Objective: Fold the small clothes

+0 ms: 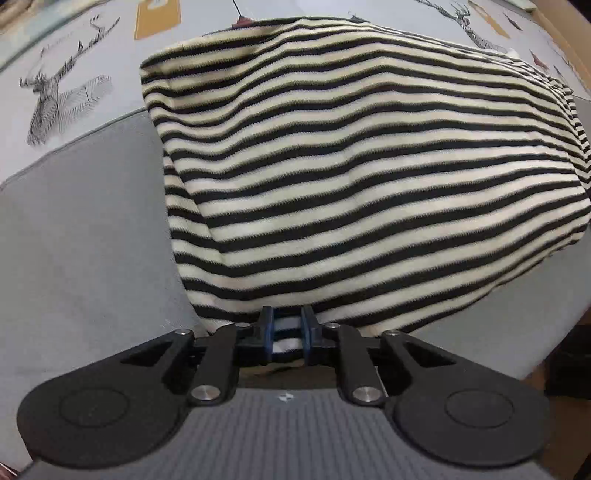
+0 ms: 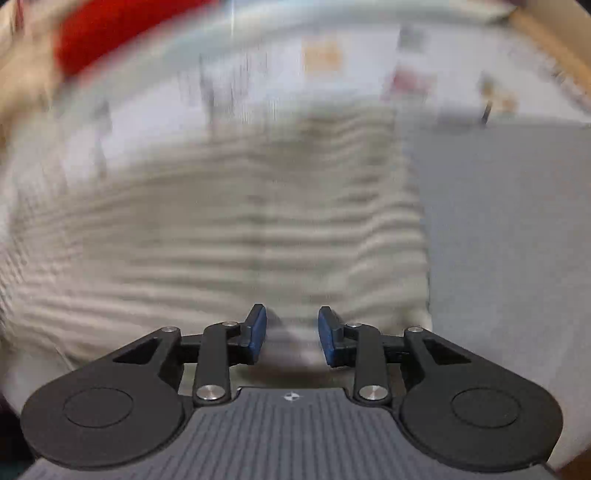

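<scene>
Left tongs [image 1: 287,328] narrowly parted astride the striped garment [image 1: 351,177] hem, grip uncertain; right tongs [image 2: 291,336] spread, empty. Risk: the released fold slumps, skewing edges on the grey mat [image 1: 85,229].

We see a grey mat [image 1: 92,221] lying over a pale cloth [image 1: 122,62] printed with sketched deer [image 1: 55,99] and orange rectangles [image 1: 157,18].

Left tongs [image 1: 288,334]: matte black linkage arms, silver pivot screws, blue pads [image 1: 269,332], round black discs either side, grey ribbed housing with small white emblem. Right tongs [image 2: 291,336]: identical build, blue pads [image 2: 257,332], same silver screws, same emblem.
</scene>
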The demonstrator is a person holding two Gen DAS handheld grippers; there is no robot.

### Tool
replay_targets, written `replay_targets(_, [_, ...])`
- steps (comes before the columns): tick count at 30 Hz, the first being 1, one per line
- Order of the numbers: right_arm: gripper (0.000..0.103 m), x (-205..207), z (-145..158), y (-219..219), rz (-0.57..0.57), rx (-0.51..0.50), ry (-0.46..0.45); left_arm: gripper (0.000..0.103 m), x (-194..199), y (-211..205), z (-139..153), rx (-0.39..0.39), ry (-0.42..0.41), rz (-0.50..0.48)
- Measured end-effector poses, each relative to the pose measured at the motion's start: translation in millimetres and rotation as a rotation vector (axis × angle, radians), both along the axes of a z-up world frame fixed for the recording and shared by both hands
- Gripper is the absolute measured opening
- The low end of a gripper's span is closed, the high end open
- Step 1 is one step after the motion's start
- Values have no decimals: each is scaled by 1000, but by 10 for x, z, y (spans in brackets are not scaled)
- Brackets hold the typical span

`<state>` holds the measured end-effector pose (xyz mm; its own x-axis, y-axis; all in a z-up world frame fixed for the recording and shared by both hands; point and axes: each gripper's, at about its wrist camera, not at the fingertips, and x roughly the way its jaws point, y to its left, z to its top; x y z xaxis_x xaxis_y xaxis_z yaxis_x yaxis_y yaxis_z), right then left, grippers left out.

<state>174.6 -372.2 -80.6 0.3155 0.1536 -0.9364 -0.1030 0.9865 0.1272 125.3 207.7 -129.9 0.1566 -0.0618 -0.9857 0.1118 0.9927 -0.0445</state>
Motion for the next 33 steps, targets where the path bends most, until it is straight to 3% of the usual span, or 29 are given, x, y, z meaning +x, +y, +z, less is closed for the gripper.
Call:
replay_targets(2, [34, 11, -16, 20, 20, -20, 7, 23, 82, 106, 251, -9, -82, 50])
replay_targets(5, [35, 62, 184, 23, -17, 31, -64, 27, 245, 178, 510, -60, -193, 98])
replay_targets(9, [35, 162, 371, 325, 52, 56, -217, 27, 610, -11, 570, -90, -288, 129])
replay_targets(12, [36, 358, 422, 592, 87, 102, -283, 27, 852, -228, 447, -122, -330, 132])
replay_targets(16, [41, 580, 412, 857, 116, 137, -328, 27, 1074, -481, 202, -104, -348, 65])
replay_targets(19, [42, 865, 215, 957, 111, 94, -260, 27, 1213, -513, -33, -22, -299, 75])
replay_targets(21, [43, 1004, 20, 995, 103, 30, -170, 27, 1280, -446, -118, 21, -253, 118])
replay_targets(22, [43, 1044, -40, 977, 102, 30, -135, 27, 1295, -404, -80, 7, -249, 142])
replay_targets(24, [44, 1077, -27, 949, 112, 48, -137, 27, 1298, -338, 94, -38, -311, 169])
replay_targets(26, [44, 1094, 42, 885, 112, 70, -168, 27, 1289, -267, 179, -15, -362, 179])
replay_targets(27, [44, 1101, 70, 836, 100, 80, -184, 27, 1316, -213, 151, 17, -352, 202])
replay_targets(31, [46, 1172, -10, 605, 5, 32, -168, 28, 1358, 65, -159, 140, -179, 348])
replay_targets(33, [46, 1201, -57, 489, -45, 22, -143, 28, 1315, 99, -52, 115, -213, 370])
